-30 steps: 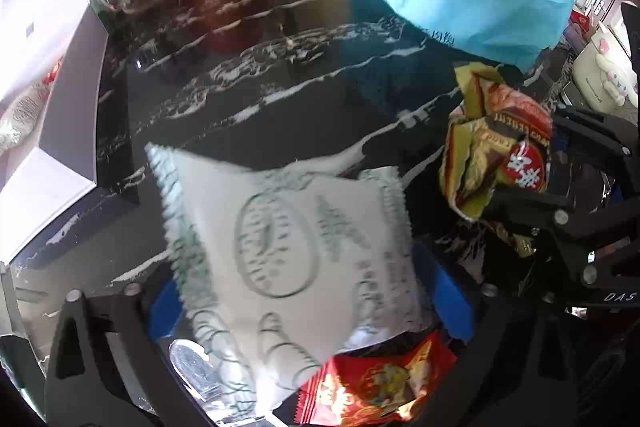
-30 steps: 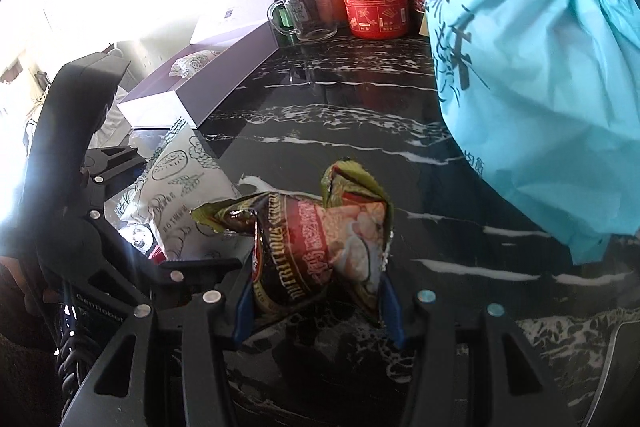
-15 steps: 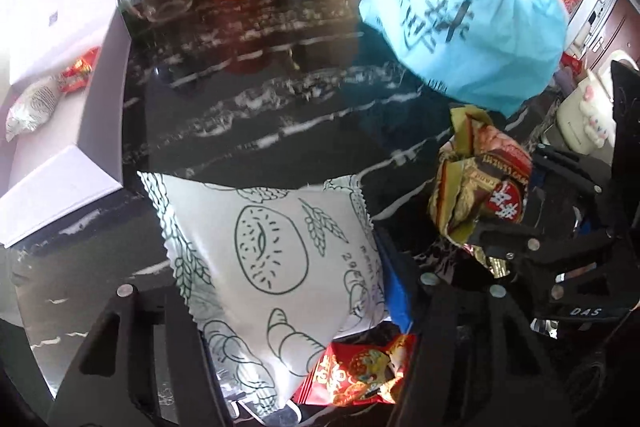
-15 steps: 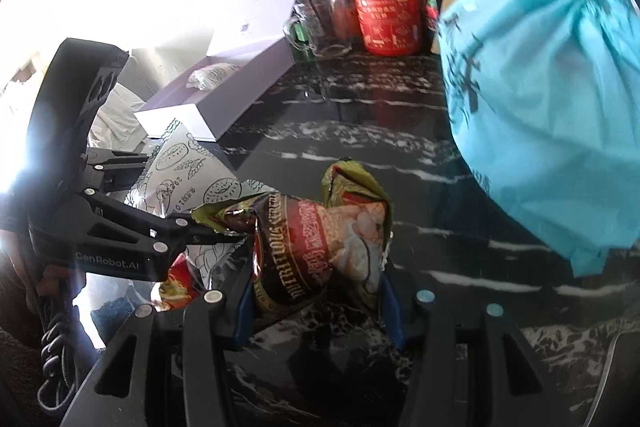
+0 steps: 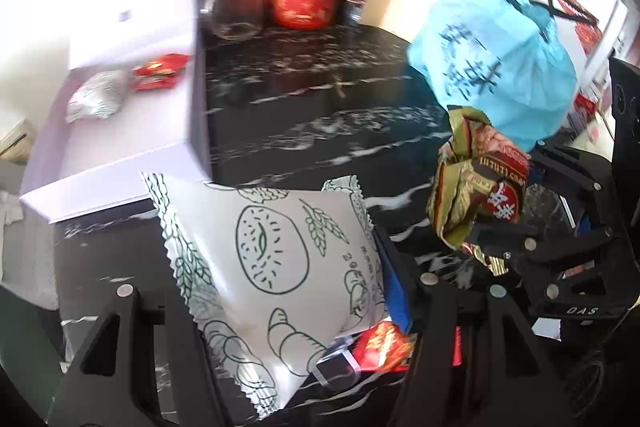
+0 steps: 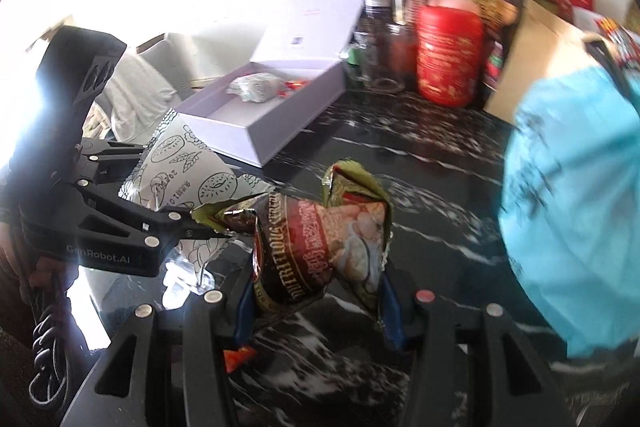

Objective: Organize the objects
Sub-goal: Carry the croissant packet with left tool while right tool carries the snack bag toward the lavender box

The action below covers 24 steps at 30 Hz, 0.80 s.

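Both packets lifted, white packet (image 5: 276, 267) between jaws

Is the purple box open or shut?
Open. The purple box has its lid tipped up behind, and two snack packets lie inside.

both grippers tilt downward, side by side. the left gripper (image 5: 280, 291) is clamped on a white packet; the right gripper (image 6: 316, 291), at its 3 o'clock, pinches a dark snack bag.
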Each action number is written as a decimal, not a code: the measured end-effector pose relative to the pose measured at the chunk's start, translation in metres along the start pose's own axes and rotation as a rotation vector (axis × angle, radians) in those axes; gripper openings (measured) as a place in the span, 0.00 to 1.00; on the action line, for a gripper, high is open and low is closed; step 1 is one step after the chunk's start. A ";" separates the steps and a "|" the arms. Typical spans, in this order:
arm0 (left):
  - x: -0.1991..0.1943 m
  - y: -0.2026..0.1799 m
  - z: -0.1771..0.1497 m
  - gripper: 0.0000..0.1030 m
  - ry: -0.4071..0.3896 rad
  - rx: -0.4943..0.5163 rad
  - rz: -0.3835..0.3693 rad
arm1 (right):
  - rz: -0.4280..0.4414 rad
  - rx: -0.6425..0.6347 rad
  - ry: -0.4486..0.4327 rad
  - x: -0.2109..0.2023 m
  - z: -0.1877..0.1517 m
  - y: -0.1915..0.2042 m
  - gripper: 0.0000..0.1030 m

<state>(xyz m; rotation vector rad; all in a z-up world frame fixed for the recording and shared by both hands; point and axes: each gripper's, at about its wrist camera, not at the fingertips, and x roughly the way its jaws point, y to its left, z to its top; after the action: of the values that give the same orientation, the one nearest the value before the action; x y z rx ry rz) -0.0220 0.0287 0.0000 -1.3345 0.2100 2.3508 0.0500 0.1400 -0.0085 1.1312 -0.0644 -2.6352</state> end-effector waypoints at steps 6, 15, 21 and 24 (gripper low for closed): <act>-0.017 0.032 -0.010 0.56 -0.032 -0.069 0.044 | 0.060 -0.080 0.011 0.014 0.020 0.031 0.50; -0.038 0.072 -0.027 0.56 -0.061 -0.170 0.115 | 0.158 -0.161 0.030 0.035 0.039 0.067 0.50; -0.045 0.091 -0.031 0.56 -0.073 -0.215 0.137 | 0.196 -0.201 0.040 0.045 0.051 0.085 0.50; -0.046 0.099 -0.029 0.56 -0.079 -0.229 0.142 | 0.201 -0.217 0.042 0.049 0.056 0.091 0.50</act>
<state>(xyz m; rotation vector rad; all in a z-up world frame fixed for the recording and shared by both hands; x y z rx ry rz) -0.0214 -0.0829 0.0159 -1.3652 0.0118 2.6063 -0.0012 0.0360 0.0095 1.0476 0.1081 -2.3745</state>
